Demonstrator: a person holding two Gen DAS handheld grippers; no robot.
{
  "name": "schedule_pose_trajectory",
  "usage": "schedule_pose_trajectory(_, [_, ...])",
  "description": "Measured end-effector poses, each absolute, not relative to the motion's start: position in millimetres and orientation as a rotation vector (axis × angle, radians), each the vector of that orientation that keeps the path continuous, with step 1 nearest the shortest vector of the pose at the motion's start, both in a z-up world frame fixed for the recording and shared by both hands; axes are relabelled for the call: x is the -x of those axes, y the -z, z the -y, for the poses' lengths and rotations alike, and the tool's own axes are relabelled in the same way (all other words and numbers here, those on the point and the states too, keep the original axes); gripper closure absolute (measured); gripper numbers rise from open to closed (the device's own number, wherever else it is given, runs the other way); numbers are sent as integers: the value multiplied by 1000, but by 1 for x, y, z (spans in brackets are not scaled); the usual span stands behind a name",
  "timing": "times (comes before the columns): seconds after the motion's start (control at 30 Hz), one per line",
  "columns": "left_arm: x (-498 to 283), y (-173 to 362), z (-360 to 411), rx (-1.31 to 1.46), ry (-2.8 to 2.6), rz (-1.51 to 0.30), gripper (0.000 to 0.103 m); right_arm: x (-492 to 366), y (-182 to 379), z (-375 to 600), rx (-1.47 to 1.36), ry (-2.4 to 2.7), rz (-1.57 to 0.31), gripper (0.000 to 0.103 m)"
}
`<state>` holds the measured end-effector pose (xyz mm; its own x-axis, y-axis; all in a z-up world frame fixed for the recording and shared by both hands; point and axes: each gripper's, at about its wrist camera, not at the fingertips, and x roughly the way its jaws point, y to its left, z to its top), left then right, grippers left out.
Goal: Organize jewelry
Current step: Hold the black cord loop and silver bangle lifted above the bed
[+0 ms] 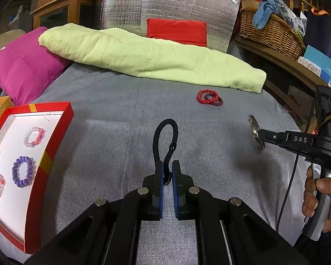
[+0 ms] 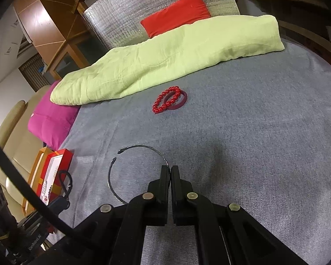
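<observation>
My left gripper (image 1: 167, 165) is shut on a black cord bracelet (image 1: 165, 138) that loops up above the grey bedspread. My right gripper (image 2: 170, 169) is shut on a thin silver open bangle (image 2: 139, 148), held above the spread; it shows edge-on in the left wrist view (image 1: 256, 135). A red bead bracelet (image 1: 207, 97) lies on a dark maroon ring (image 1: 218, 102) further back; both show in the right wrist view (image 2: 166, 102). A red jewelry box (image 1: 55, 130) at the left holds a purple bead bracelet (image 1: 23, 172) and several pale ones.
A folded light-green blanket (image 1: 143, 57) lies across the back of the bed, with a magenta pillow (image 1: 22, 66) at its left and a red cushion (image 1: 176, 32) behind. A wicker basket (image 1: 273, 33) sits on a wooden shelf at the right.
</observation>
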<state>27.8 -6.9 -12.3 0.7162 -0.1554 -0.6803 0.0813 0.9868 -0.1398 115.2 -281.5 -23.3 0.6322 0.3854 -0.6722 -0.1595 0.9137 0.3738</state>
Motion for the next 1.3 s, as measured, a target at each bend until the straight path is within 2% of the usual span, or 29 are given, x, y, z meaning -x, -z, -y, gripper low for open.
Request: schedule_pose_trajectory(1.3, [-25,10,3,112,131,-751,95,-115,24,276,-265,-324,-826,101])
